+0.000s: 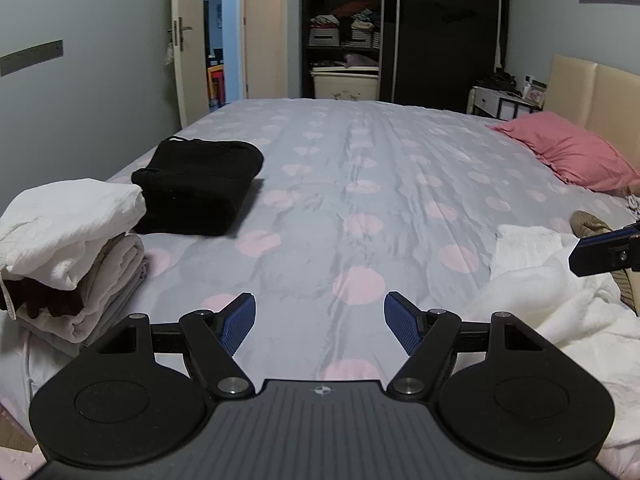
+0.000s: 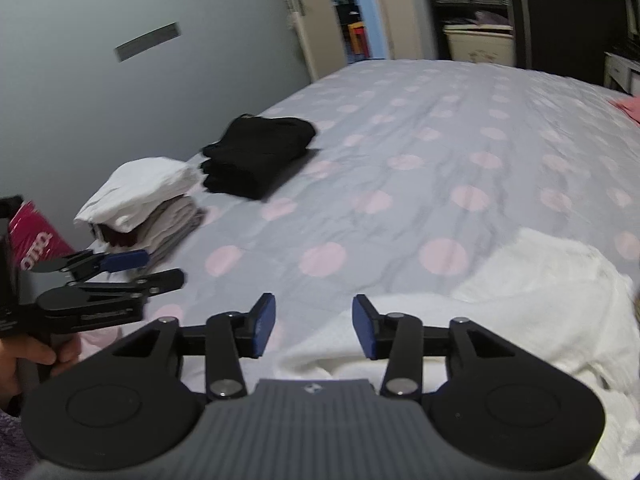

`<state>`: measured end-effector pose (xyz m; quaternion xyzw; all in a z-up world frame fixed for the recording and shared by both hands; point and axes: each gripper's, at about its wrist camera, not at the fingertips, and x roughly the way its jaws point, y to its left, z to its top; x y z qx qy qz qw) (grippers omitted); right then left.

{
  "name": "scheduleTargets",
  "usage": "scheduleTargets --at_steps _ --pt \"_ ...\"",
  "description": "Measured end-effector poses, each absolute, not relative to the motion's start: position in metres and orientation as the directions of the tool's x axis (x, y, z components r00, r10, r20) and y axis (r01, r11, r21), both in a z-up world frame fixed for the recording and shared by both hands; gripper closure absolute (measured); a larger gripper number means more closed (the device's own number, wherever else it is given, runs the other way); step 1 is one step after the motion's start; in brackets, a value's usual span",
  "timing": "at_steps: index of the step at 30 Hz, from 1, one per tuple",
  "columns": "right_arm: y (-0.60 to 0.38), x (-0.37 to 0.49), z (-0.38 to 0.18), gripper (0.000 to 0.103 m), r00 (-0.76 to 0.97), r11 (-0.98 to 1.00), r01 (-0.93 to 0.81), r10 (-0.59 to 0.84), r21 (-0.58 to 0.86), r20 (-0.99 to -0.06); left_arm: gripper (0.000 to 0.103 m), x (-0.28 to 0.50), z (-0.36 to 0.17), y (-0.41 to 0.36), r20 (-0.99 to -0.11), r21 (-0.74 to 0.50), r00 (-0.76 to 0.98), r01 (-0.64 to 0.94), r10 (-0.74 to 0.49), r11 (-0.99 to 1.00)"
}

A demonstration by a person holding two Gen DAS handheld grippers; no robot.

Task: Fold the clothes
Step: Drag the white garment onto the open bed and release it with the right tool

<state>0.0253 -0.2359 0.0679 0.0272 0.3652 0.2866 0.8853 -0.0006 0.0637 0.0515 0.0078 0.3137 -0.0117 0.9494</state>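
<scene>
My left gripper (image 1: 320, 320) is open over the spotted grey bedspread (image 1: 360, 184), with nothing between its blue pads; the right wrist view shows it from the side (image 2: 154, 269), held by a hand (image 2: 28, 356). My right gripper (image 2: 314, 322) is also open and empty, just above the near edge of a rumpled white fluffy garment (image 2: 520, 300), which lies at the right (image 1: 532, 280). A stack of folded clothes (image 1: 72, 232) with a white piece on top sits at the bed's left edge (image 2: 136, 196). A folded black garment (image 1: 196, 184) lies beside it (image 2: 256, 156).
A pink pillow (image 1: 572, 156) rests by the beige headboard (image 1: 592, 92). Beyond the bed stand an open wardrobe with shelves (image 1: 344, 36), a white bin (image 1: 344, 84) and an open door (image 1: 188, 40). A red box (image 2: 36, 240) sits below the bed's left edge.
</scene>
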Motion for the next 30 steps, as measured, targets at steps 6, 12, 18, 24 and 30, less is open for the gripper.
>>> scheduleTargets --at_steps 6,12,18,24,30 --pt "-0.303 0.035 0.057 0.046 0.654 0.926 -0.305 0.373 0.223 -0.658 0.033 0.003 0.052 0.046 -0.604 0.006 0.793 0.105 -0.08 0.994" --pt "-0.369 0.045 0.029 0.045 0.662 0.977 -0.121 0.212 0.177 -0.719 0.033 0.02 0.043 0.005 -0.629 0.017 0.76 0.222 -0.163 0.975" --pt "-0.403 0.056 -0.008 0.042 0.613 0.991 -0.025 0.12 0.132 -0.781 0.033 0.051 0.025 -0.041 -0.664 -0.001 0.703 0.339 -0.254 0.941" --pt "-0.436 0.075 -0.04 0.042 0.569 0.985 0.076 0.085 0.155 -0.818 0.033 0.066 0.005 -0.097 -0.684 -0.029 0.632 0.477 -0.365 0.879" --pt "-0.438 0.087 -0.057 0.042 0.556 0.978 0.051 0.141 0.203 -0.819 0.033 0.075 -0.025 -0.153 -0.72 -0.052 0.532 0.599 -0.446 0.799"
